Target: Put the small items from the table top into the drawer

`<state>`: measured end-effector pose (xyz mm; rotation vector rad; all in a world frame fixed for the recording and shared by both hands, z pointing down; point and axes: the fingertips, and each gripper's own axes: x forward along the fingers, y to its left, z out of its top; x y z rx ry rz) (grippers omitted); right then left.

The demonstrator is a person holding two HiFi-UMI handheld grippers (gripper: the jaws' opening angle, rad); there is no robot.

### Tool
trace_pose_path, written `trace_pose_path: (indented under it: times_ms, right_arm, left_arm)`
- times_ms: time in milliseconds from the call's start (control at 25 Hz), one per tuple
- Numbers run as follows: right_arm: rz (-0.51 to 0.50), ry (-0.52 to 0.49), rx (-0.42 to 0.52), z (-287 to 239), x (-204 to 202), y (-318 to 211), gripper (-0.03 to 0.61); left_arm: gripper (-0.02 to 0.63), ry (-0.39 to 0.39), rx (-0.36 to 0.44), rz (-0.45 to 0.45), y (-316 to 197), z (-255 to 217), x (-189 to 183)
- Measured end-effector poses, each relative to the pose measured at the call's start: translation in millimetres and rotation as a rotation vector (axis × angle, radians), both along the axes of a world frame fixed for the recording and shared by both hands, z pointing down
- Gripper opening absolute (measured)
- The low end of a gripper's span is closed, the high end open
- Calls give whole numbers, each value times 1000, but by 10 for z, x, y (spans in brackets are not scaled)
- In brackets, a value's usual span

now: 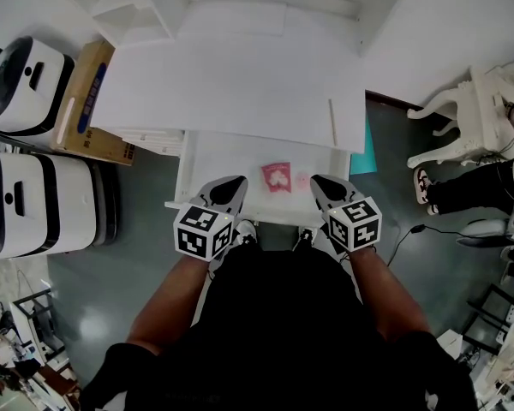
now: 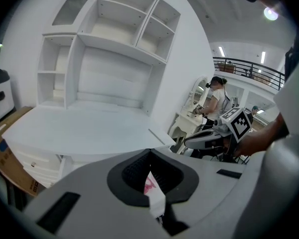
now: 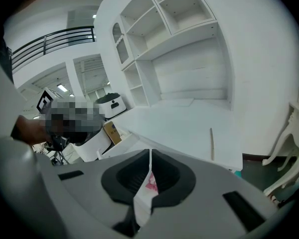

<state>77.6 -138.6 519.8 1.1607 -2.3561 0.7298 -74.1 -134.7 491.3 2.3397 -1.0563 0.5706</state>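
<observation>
A smooth white surface (image 1: pixel 231 84) under boxy open shelving was seen, with a brown cardboard box (image 1: pixel 90 101) at its left. Below it, a shallow white drawer (image 1: pixel 207 157) was found open. The left hand-held gripper (image 1: pixel 234 182), grey and tapered, was held over the drawer's front, clenched on nothing. A flat pink packet (image 1: pixel 276 176) and a small pale pink item (image 1: pixel 301 179) were seen in the drawer. The right hand-held gripper (image 1: pixel 321 181) was likewise clenched empty. Ribbed black pads were shown only in the gripper views, the bare forearms only in the head view.
</observation>
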Motion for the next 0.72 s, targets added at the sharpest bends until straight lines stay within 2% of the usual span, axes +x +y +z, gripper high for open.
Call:
trace_pose_path:
  times_ms: [120,280,520,720]
  right_arm:
    - [-6,7,-2,12,-3,1,35]
    - [-11,18,-9,68,5,-5,35]
    - [-1,22,-22,123,37,-31,35]
    - [78,22,-38,283,247,-204,35]
  left_arm:
    - [9,8,-14,-3,3,28,4]
    - [9,59,-40,-31,-19,56,4]
    - [9,34,-57,-25,-22,102,0]
    - [9,20,-88,-30,6,179,-33]
